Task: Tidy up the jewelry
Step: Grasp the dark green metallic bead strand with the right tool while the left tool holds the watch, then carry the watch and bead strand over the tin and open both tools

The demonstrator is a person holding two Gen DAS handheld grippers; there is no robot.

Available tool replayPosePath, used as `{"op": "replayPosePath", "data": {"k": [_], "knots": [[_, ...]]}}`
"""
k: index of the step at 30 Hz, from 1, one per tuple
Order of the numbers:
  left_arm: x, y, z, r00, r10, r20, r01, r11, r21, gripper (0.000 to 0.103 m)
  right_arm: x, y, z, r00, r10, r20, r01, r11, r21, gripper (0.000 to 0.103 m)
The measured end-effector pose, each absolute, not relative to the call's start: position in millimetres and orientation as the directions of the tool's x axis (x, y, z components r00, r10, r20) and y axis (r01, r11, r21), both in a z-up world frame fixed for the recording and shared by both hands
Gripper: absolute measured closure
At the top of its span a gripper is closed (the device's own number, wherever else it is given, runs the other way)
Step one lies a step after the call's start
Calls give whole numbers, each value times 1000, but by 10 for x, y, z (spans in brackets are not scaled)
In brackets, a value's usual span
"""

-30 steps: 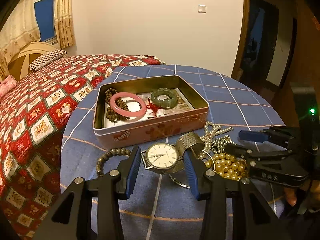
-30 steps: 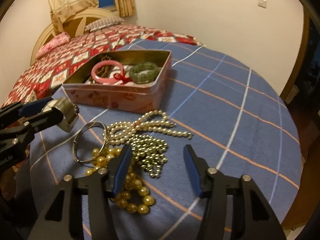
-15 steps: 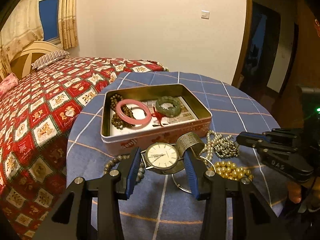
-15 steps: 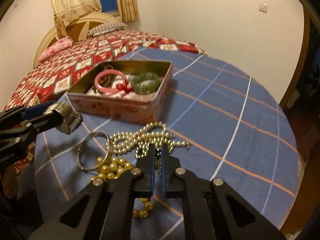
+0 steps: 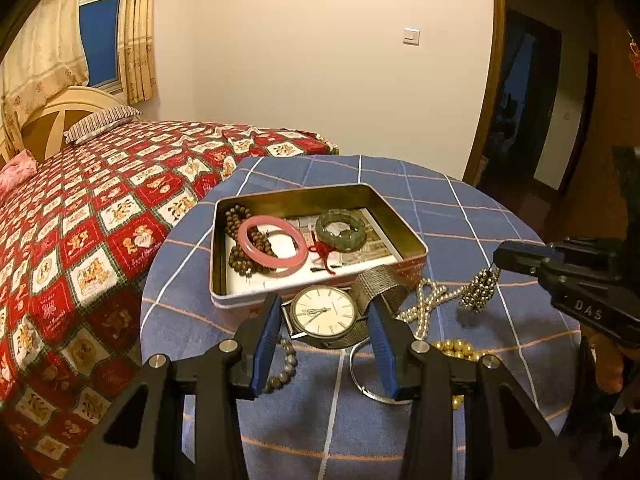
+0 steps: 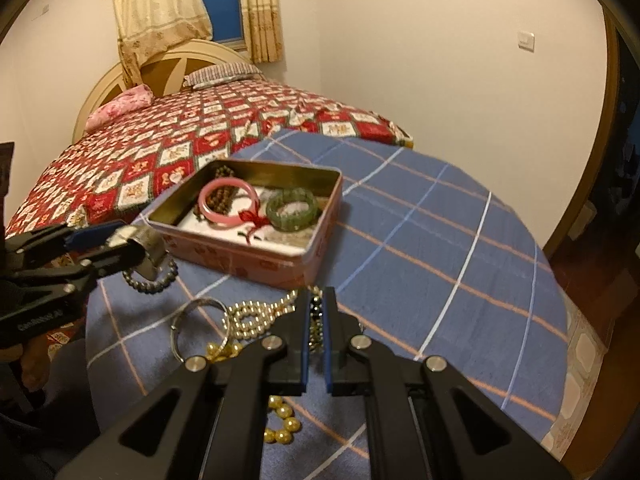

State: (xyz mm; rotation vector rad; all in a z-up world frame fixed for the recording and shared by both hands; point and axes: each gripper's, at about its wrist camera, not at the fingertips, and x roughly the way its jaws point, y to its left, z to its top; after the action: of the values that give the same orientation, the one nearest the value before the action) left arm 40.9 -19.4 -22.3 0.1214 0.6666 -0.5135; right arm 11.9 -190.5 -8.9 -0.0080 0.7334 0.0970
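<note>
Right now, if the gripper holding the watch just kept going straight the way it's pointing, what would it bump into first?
Probably the near wall of the tin, just beyond the watch held in the left gripper. Depth is hard to judge here.

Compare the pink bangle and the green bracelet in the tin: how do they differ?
The pink bangle is one smooth, thin ring; the green bracelet is built from chunky separate segments. The pink bangle looks wider across and lies partly on a brown bead string, while the green bracelet lies on the paper lining by the red tassel. Both lie flat inside the tin, untouched by either gripper.
</note>
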Motion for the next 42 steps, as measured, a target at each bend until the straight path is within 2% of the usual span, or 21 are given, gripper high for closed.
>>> {"op": "replayPosePath", "data": {"k": [13, 42], "knots": [[744, -172, -2, 711, -387, -587, 465, 885, -19, 59, 451, -1736, 256, 772, 98, -628, -141, 990, -18, 96], [1464, -254, -37, 746, -284, -603, 393, 918, 54, 59, 1222, -1511, 276, 763, 107, -638, -175, 983, -45, 96]]}}
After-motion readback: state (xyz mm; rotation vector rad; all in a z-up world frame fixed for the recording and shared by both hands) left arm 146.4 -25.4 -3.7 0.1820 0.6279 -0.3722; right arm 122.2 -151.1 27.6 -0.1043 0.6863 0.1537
